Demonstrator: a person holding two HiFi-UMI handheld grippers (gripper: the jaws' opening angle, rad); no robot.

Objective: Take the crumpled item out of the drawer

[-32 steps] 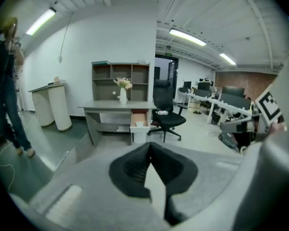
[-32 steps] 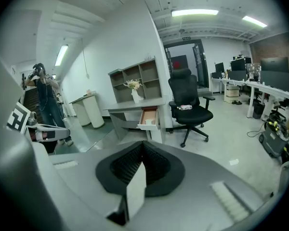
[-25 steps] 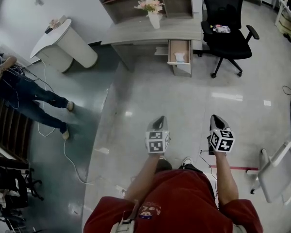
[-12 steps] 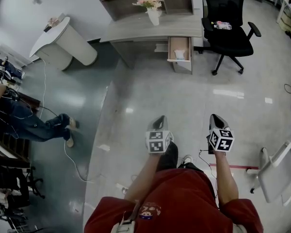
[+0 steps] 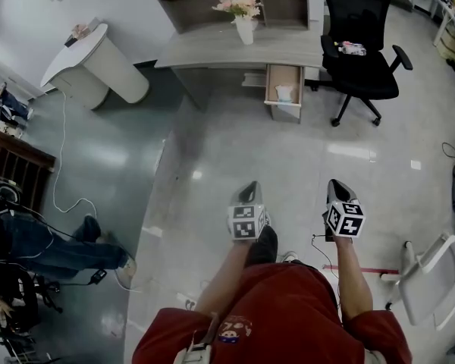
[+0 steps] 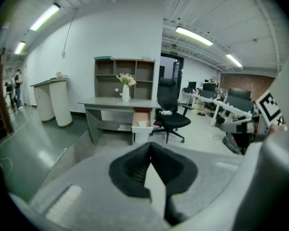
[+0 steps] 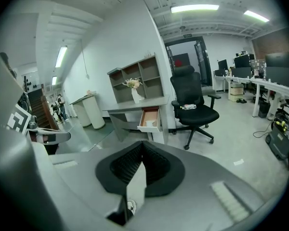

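Both grippers are held out ahead of our torso, side by side, noses tipped slightly downward. Left gripper (image 5: 249,185): jaws together, nothing between them. Right gripper (image 5: 337,182): jaws together, likewise empty.

The crumpled item (image 5: 285,92), pale, lies well ahead of both jaw pairs. It sits inside the open drawer (image 5: 282,111), which is pulled out from under the grey desk (image 5: 212,51).

A vase of flowers (image 5: 244,23) stands on the desk. A black office chair (image 5: 360,55) is just right of the drawer.
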